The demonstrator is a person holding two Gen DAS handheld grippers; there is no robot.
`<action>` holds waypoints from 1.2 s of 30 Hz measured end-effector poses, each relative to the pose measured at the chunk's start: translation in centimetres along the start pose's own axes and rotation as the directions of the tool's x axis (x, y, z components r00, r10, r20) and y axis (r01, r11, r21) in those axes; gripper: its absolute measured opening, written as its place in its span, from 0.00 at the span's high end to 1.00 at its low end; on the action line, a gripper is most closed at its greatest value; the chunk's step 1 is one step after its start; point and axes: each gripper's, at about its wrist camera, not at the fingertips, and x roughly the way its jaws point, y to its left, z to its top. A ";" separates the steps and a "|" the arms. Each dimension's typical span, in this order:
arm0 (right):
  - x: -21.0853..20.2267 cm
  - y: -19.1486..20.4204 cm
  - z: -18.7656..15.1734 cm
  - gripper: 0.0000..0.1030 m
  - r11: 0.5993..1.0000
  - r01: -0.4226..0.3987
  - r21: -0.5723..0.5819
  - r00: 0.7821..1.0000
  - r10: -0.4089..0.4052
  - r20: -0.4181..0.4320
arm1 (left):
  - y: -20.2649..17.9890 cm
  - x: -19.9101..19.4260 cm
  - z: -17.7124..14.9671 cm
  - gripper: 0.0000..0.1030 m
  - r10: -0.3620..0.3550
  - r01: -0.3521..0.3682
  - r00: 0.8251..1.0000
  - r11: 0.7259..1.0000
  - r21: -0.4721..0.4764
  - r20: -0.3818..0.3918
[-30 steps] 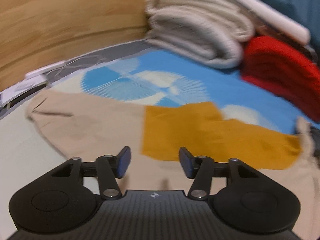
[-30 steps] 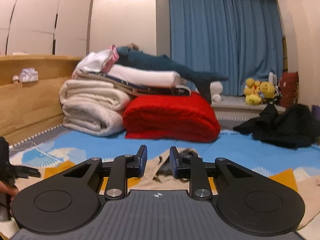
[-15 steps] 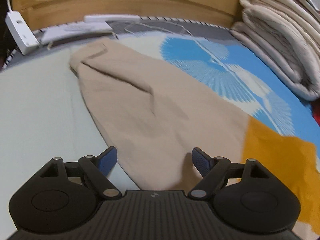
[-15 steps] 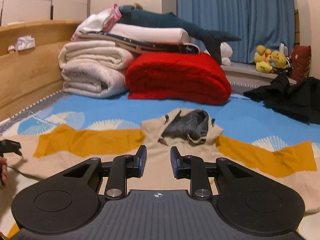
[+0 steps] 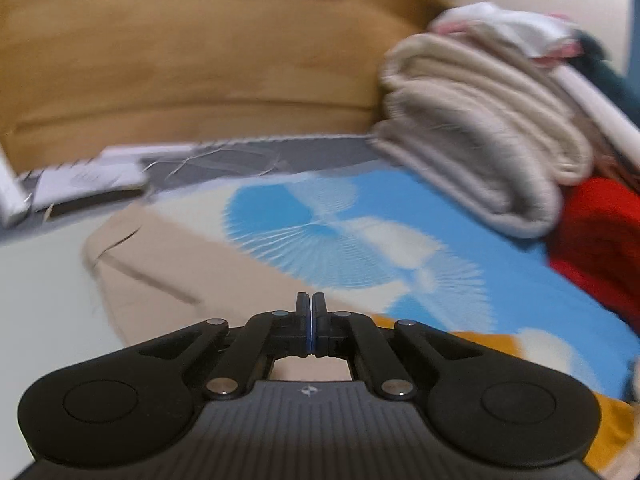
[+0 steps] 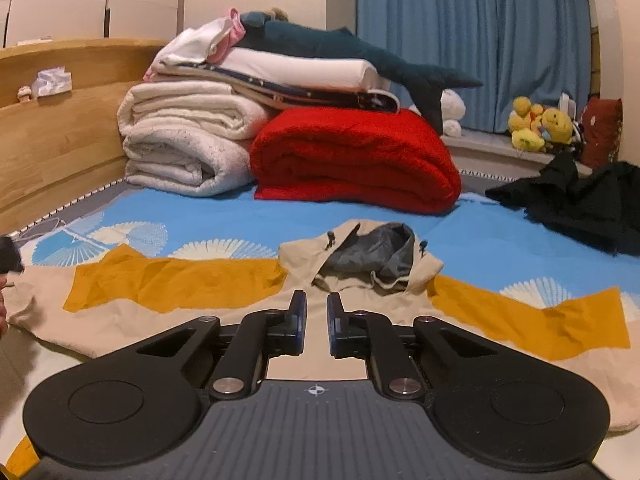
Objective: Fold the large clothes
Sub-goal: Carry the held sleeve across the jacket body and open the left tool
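The left gripper (image 5: 311, 312) is clamped tight, pads pressed flat together with no cloth showing between them, poised over the beige sleeve (image 5: 160, 264) that runs out toward ten o'clock in its blurred view. The right gripper (image 6: 317, 312) has just been narrowing its jaws; a slim gap remains and nothing sits in it, with only the beige body of the hooded jacket (image 6: 248, 312) seen beyond. That jacket lies spread flat on the blue patterned bedspread (image 6: 480, 240), mustard panels out at nine and three o'clock, and its grey-lined hood (image 6: 372, 256) sits just past the fingertips at twelve o'clock. Behind it, at twelve, the red blanket (image 6: 352, 160) sits beside the rolled white quilt (image 6: 184, 140) at eleven. A dark garment heap (image 6: 580, 204) lies at two o'clock.
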 end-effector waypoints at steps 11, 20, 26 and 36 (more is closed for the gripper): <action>-2.2 -2.9 0.2 0.82 0.995 0.016 0.100 1.000 -0.015 -0.007 | 6.4 3.1 -5.9 0.41 0.099 -0.118 0.979 0.988 -0.100 -0.177; -1.4 -2.4 -0.1 0.79 0.999 -0.002 0.053 1.000 0.004 -0.026 | 15.1 6.8 -4.1 0.28 0.126 -0.155 0.987 0.925 -0.346 -0.103; -0.6 -2.8 -0.5 0.79 0.999 -0.018 0.047 0.998 0.022 -0.065 | 16.2 8.6 -2.2 0.97 0.144 -0.172 0.984 0.912 -0.372 -0.103; -1.6 -4.3 -0.5 0.94 0.999 -0.010 0.044 0.998 0.013 -0.069 | 5.0 -4.7 4.6 1.00 -0.046 0.070 0.993 0.970 -0.231 0.106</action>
